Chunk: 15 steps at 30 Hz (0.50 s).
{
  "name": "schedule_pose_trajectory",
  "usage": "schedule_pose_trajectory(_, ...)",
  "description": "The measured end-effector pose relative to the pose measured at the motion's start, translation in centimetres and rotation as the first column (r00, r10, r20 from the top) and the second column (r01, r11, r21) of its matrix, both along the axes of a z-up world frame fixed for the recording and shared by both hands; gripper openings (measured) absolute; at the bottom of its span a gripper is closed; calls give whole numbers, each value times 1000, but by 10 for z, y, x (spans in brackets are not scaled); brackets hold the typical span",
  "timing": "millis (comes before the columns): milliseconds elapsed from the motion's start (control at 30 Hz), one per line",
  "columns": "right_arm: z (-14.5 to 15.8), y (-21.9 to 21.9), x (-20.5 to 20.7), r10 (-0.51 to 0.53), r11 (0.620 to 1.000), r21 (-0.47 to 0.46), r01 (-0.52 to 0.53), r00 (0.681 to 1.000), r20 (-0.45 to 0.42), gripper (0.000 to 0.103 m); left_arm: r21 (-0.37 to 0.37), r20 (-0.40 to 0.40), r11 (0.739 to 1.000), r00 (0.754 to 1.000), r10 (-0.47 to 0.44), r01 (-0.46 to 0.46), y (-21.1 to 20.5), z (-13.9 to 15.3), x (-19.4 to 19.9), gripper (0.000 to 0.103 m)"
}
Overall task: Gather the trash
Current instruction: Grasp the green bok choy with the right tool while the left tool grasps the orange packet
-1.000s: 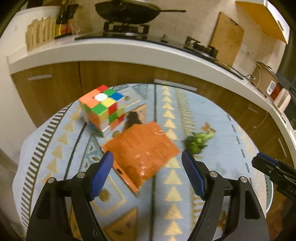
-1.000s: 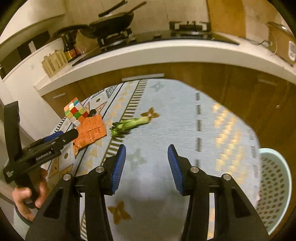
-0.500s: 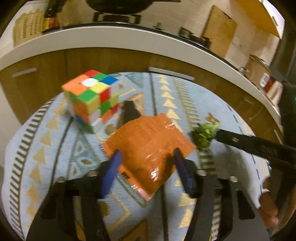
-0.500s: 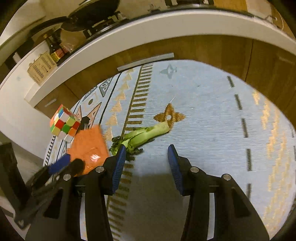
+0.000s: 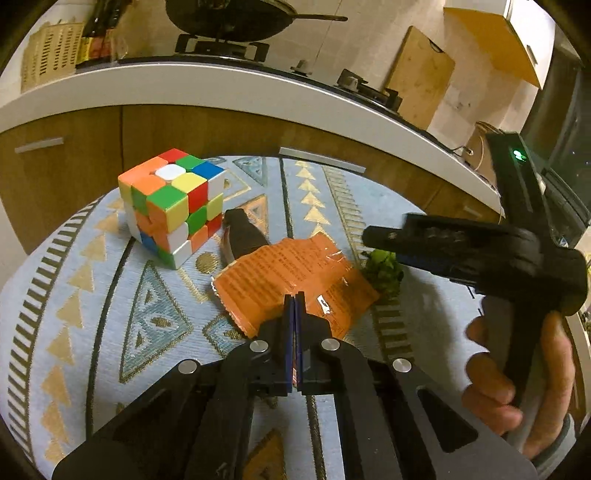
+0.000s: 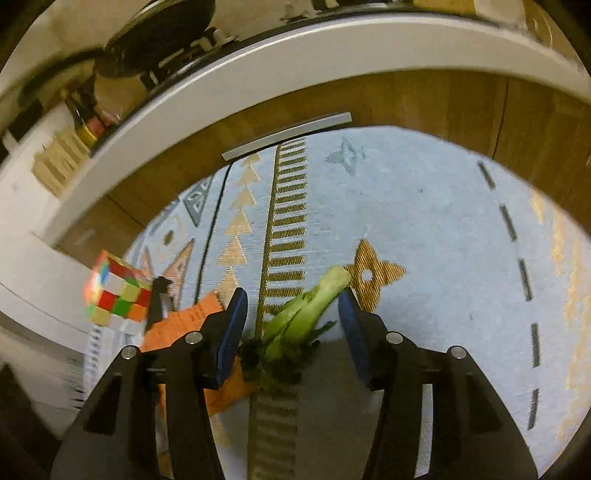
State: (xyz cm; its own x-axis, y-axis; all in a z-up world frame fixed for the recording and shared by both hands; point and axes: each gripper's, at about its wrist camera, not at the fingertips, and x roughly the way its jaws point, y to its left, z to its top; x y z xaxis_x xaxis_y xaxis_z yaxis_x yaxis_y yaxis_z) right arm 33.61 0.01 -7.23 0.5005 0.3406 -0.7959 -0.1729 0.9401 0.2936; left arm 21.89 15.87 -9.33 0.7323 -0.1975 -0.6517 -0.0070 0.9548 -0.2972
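On the patterned rug (image 5: 92, 295), at far left, we see a colour cube (image 5: 173, 205) with a small black object (image 5: 242, 232) just beside it. Next comes the orange wrapper (image 5: 291, 273), lying flat; our left gripper (image 5: 294, 306) has just closed its jaws fully and they meet over the wrapper's near edge. Further right, our right gripper (image 6: 291, 325) holds its jaws about half open, straddling the green vegetable scrap (image 6: 306, 306) without pressing it.

Scrambled puzzle cube (image 5: 173, 206) on patterned rug (image 5: 92, 295), wok (image 5: 236, 16) on stove
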Motion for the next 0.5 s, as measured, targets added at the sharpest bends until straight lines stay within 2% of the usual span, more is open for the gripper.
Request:
schedule_pose_trajectory(33, 0, 5, -1, 1, 1000, -30, -1, 1000, 12, 31, -3, 3, 1000, 1000, -4, 4, 0, 0, -1, 0)
schedule_pose_trajectory(133, 0, 20, -4, 13, 993, -116, -7, 999, 51, 21, -2, 12, 1000, 1000, -9, 9, 0, 2, -5, 0)
schedule_pose_trajectory(200, 0, 22, -6, 32, 992, -125, -24, 997, 65, 17, -6, 16, 1000, 1000, -15, 15, -1, 3, -6, 0)
schedule_pose_trajectory(400, 22, 1, -20, 13, 997, -73, -4, 992, 128, 16, -103, 67, 994, 997, -40, 47, 8, 14, -14, 0)
schedule_pose_trajectory(500, 39, -20, -32, -7, 999, -38, 13, 986, 165, 16, -99, 78, 993, 995, -63, 70, 4, 22, -19, 0)
